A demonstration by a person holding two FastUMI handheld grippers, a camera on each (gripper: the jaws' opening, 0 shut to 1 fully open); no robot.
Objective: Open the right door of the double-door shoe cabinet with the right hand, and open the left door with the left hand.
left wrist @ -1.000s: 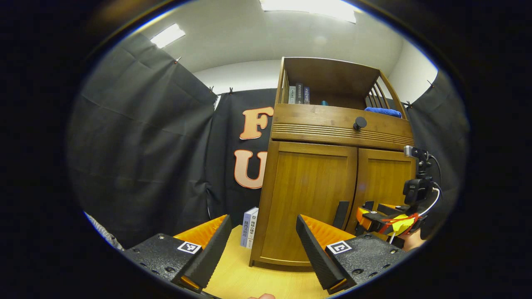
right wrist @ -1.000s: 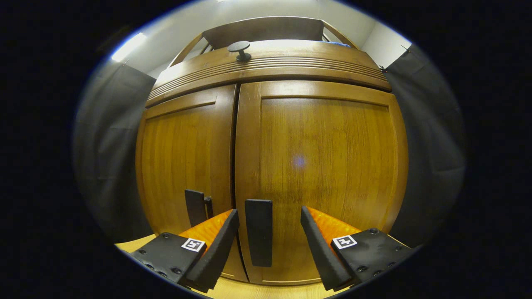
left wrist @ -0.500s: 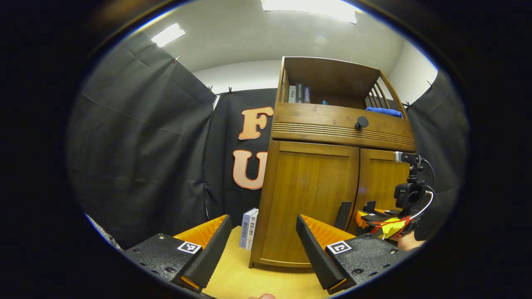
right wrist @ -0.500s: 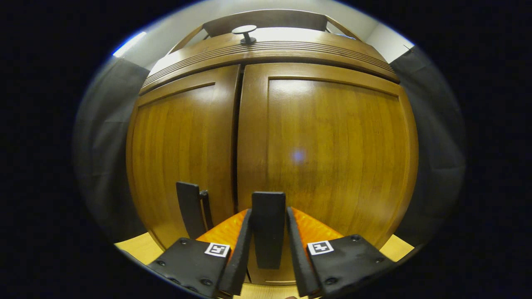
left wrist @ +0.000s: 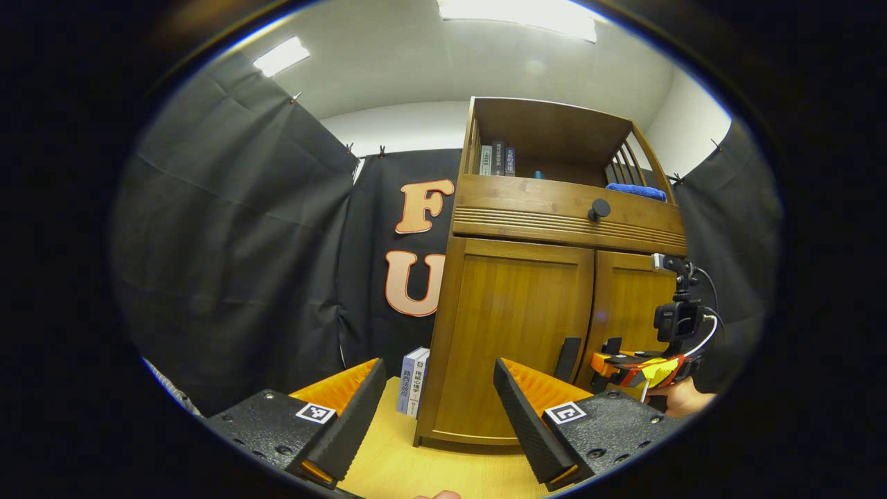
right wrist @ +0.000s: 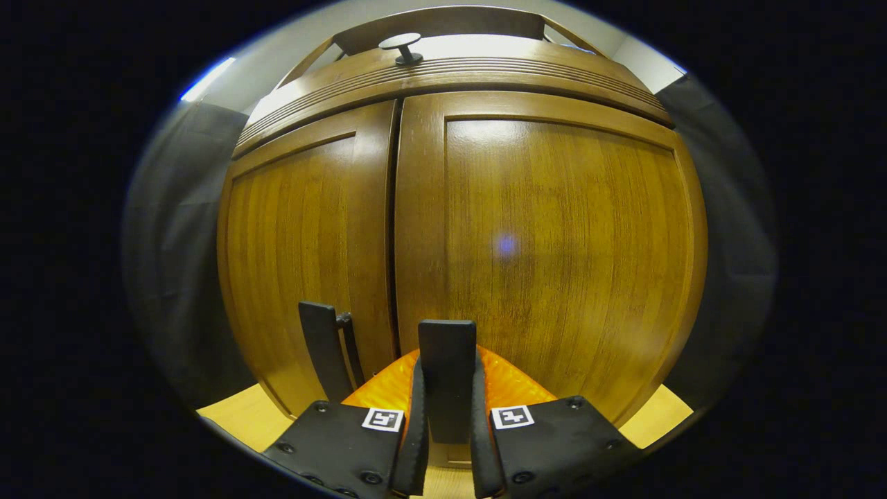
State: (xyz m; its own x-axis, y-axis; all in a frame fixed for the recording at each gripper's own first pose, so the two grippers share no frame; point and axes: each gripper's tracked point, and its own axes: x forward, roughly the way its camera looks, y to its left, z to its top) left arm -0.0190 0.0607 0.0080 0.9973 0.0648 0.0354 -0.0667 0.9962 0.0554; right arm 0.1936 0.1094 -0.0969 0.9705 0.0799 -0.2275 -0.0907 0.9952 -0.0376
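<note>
Your right gripper point(right wrist: 447, 443) has its jaws clamped on the right handle point(right wrist: 448, 378), both fingers pressing its sides, down at 6 o'clock in the right gripper view. The left handle point(right wrist: 320, 350) sits just beside it at about 8 o'clock, untouched. Behind them both doors look flush: right door point(right wrist: 554, 242) takes the middle and 3 o'clock side, left door point(right wrist: 305, 235) the 9 o'clock side, with the seam running up between them. The drawer knob point(right wrist: 402, 45) pokes out at 12.

Over in the left gripper view, your left gripper point(left wrist: 440, 416) hangs with jaws wide apart and nothing between them, well apart from the cabinet point(left wrist: 554, 305), above the wooden surface point(left wrist: 416, 464). A couple of books point(left wrist: 414, 381) stand against the cabinet's side, just past the fingers. At 3 o'clock you can see the right gripper point(left wrist: 641, 367) at the doors, with a hand point(left wrist: 682, 400) behind it. Up at 1 o'clock, the open shelf holds more books point(left wrist: 495, 159) and a blue cloth point(left wrist: 634, 190).
</note>
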